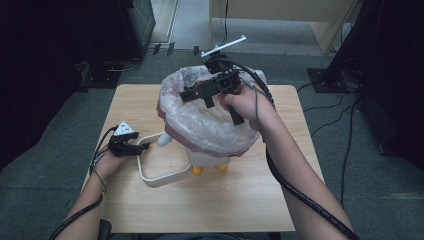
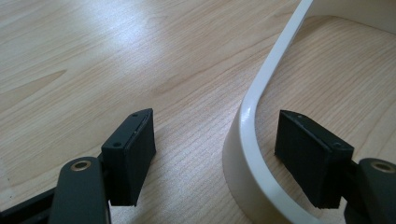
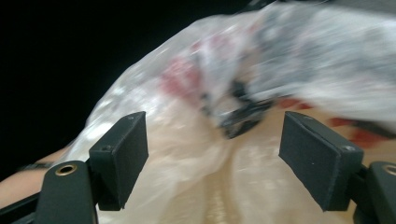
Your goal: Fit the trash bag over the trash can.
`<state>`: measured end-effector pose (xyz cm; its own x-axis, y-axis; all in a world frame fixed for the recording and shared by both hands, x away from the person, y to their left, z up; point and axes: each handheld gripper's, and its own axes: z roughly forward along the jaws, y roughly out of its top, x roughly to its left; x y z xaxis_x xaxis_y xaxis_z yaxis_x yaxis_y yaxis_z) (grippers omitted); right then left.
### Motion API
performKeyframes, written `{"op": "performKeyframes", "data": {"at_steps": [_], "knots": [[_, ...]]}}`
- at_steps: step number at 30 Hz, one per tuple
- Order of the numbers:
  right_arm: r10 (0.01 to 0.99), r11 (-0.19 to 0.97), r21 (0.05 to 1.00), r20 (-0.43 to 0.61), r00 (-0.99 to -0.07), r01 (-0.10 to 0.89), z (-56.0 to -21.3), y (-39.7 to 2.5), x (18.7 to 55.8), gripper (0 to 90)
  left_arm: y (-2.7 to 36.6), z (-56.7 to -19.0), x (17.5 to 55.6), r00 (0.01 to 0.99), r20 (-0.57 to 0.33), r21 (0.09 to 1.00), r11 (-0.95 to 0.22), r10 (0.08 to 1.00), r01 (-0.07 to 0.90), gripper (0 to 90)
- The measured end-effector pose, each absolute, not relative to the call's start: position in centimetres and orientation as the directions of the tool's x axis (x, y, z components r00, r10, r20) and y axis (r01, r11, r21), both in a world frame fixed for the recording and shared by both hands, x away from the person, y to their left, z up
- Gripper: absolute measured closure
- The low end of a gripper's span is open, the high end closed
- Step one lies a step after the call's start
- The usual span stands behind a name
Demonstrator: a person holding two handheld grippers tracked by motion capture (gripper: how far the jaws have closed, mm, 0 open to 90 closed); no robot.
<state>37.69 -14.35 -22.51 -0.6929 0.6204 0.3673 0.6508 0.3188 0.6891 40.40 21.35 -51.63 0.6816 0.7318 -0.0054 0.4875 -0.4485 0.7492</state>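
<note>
Worktop: a pale wood worktop (image 1: 215, 205) carries everything; grey carpet lies around it.

Bin: a small white bin (image 1: 200, 157) with yellow feet stands at the middle of the worktop, upright as far as can be seen, its long axis vertical and its mouth facing up.

Bag: a clear plastic bag (image 1: 200, 125) with red print lines the bin and spills wide over its rim, its opening pointing upward and a little toward the person. In the right gripper view the film (image 3: 196, 154) lies close ahead of the jaws, blurred.

Ring: a white, rounded-square ring (image 1: 162, 177) lies flat on the worktop just left of the bin, its near-right end hidden under the bag. One rounded corner of it (image 2: 247, 154) rises between the left jaws in the left gripper view.

Left gripper: the left gripper (image 1: 137, 147) sits low at the ring's left corner, jaws apart, one outside the band and one inside, neither pressing on it.

Right gripper: the right gripper (image 1: 187, 95) is held above the bag's far-left rim, pointing left across the opening. Its jaws (image 3: 212, 158) stand wide apart with nothing clamped.

Right hand: the hand (image 1: 245, 102) grips the handle over the bag's right side.
</note>
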Motion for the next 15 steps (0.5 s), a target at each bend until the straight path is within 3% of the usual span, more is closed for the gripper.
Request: {"op": "performKeyframes", "data": {"at_steps": [6,15], "knots": [[0.560,0.344,0.679,0.406,-0.722,0.649,-23.1,-12.9,37.3,23.6,21.4,-51.6,40.4,0.682,-0.006,0.749,-0.449,0.731,0.487,29.0],[0.536,0.401,0.691,0.356,-0.765,0.602,-23.0,-11.2,37.6,23.6,21.4,-51.6,40.4,0.682,-0.006,0.749,-0.449,0.731,0.488,29.0]]}}
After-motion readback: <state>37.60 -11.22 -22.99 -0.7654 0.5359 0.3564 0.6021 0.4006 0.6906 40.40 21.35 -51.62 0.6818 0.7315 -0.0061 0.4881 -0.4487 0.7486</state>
